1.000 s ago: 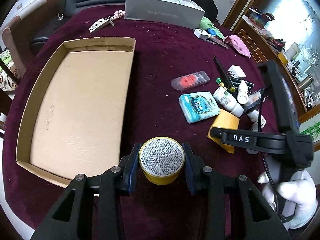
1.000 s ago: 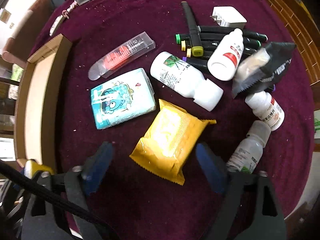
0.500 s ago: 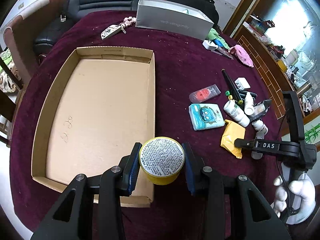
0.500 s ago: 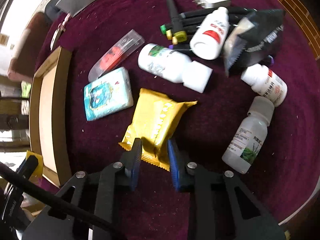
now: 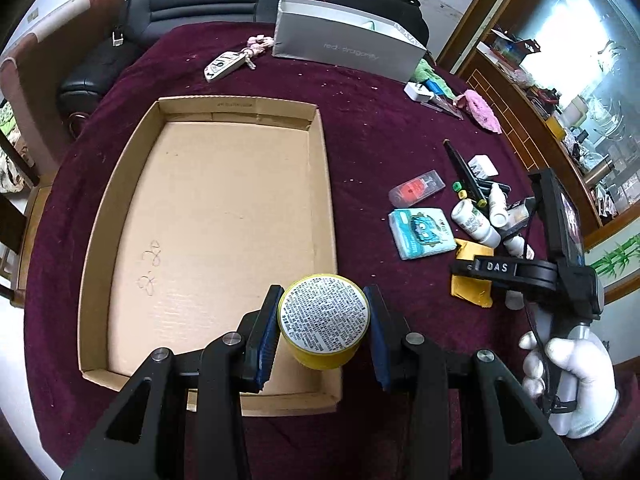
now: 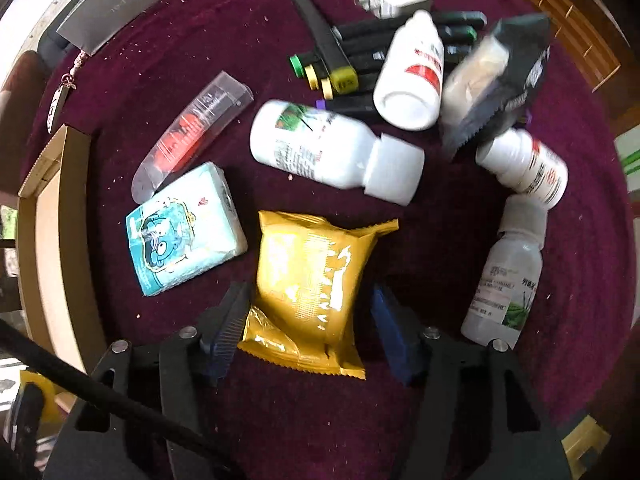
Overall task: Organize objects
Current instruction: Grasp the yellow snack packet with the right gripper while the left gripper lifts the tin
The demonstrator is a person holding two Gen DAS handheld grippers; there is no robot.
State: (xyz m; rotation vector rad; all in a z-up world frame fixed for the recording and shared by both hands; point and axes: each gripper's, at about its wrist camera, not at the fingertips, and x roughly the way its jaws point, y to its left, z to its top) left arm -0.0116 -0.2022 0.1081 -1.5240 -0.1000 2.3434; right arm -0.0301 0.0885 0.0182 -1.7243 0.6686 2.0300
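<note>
The left claw [image 5: 323, 330] is clenched on a yellow tin [image 5: 323, 322], its blue pads pressed against the tin's two sides, and it holds the tin above the near right corner of a shallow cardboard tray [image 5: 120, 184] that lies on the table [image 5: 360, 128] with its dark red cloth. The tin's round face, covered in fine black print on white, is turned toward the camera, and its yellow wall shows below that face. In the left view, the right claw appears off to the right as a black frame held in a white-gloved hand [image 5: 568, 376], low over the pile of small things. The right claw [image 6: 308, 328] is released, its two blue pads standing apart on either side of the near end of a yellow packet [image 6: 312, 284]; the left pad is close against the packet's crimped edge, while the right pad stands clear of it. The packet lies flat on the cloth, glossy and puffed, with pale printing and crimped ends. Just to its left lies a pale blue tissue pack [image 6: 184, 228] with a cartoon face, and beyond it a white bottle [image 6: 332, 152] lies on its side. Further back are black markers [image 6: 360, 60] with coloured caps, and to the right a clear bottle [image 6: 508, 272] with a green label.
</note>
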